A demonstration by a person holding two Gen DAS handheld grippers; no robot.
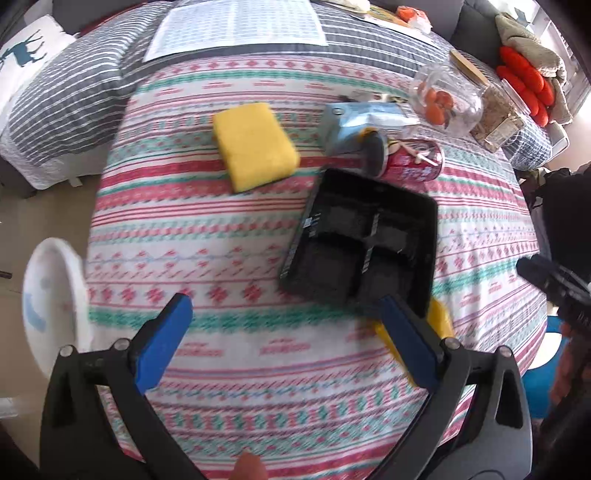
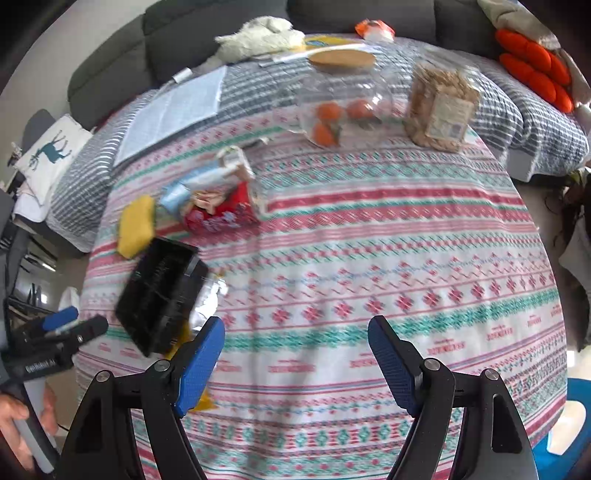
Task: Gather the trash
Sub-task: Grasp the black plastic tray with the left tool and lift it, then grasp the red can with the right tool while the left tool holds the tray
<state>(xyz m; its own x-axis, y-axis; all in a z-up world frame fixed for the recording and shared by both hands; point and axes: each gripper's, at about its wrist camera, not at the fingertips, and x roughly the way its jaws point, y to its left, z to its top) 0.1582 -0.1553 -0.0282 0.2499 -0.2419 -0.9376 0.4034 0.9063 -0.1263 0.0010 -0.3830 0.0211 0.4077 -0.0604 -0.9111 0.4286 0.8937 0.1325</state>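
Note:
A black plastic food tray (image 1: pixel 360 240) lies on the patterned tablecloth (image 1: pixel 221 229), partly over a yellow wrapper (image 1: pixel 439 317). Behind it lie a red soda can (image 1: pixel 413 160), a light blue carton (image 1: pixel 354 125) and a yellow sponge (image 1: pixel 255 146). My left gripper (image 1: pixel 284 306) is open and empty, just short of the tray's near edge. My right gripper (image 2: pixel 295 328) is open and empty over bare cloth. The tray (image 2: pixel 160 297), can (image 2: pixel 221 216), carton (image 2: pixel 199 184) and sponge (image 2: pixel 135 225) lie to its left. The left gripper (image 2: pixel 70 325) shows at that view's left edge.
A glass jar with oranges (image 2: pixel 341 107) and a jar of cereal (image 2: pixel 439 107) stand at the back of the table. A white bin (image 1: pixel 51 295) stands left of the table. A printed sheet (image 1: pixel 236 26) lies at the far side. A sofa with cushions (image 2: pixel 532 59) stands behind.

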